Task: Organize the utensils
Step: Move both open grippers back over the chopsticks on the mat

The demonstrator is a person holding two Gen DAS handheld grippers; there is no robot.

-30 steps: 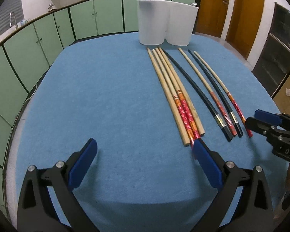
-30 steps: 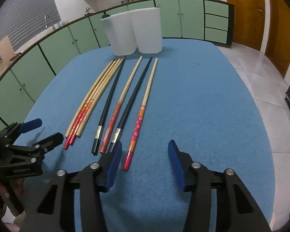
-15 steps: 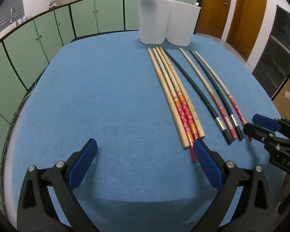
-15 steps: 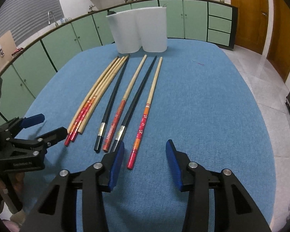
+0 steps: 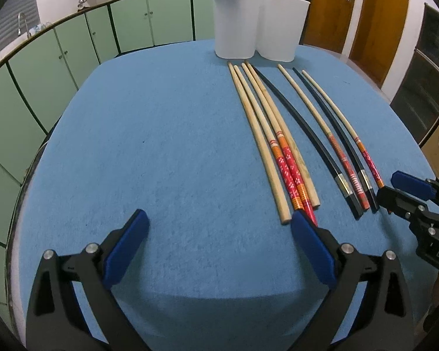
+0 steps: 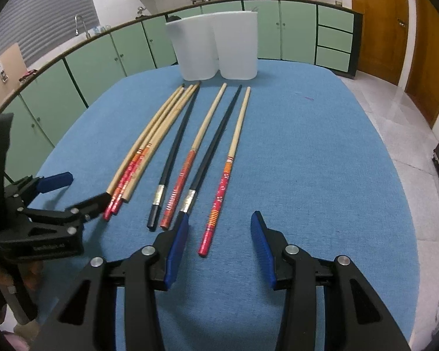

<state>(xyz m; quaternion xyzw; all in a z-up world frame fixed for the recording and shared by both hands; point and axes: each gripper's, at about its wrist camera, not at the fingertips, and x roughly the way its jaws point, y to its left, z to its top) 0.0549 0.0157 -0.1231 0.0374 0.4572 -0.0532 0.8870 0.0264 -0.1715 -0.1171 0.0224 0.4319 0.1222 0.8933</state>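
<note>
Several long chopsticks lie side by side on the blue table cloth (image 5: 161, 146), pointing at a white two-compartment holder (image 5: 260, 38) (image 6: 216, 46) at the far edge. A left bundle (image 5: 278, 146) is pale wood with red-orange bands. To its right lie two black chopsticks (image 6: 172, 152) and two red-ended ones. My left gripper (image 5: 219, 222) is open wide, its right finger by the bundle's near ends; it also shows as the left gripper (image 6: 87, 187). My right gripper (image 6: 219, 219) (image 5: 387, 187) is open, and the near end of the rightmost red-ended chopstick (image 6: 216, 204) lies between its fingers, untouched.
Green cabinets (image 5: 73, 58) and a counter with a sink and pots ring the table's far and left sides. Wooden doors (image 5: 365, 14) stand at the back right. Tiled floor (image 6: 401, 117) lies beyond the table's right edge.
The right gripper's jaws have narrowed slightly around the red chopstick end. Both hands have stayed in place.
</note>
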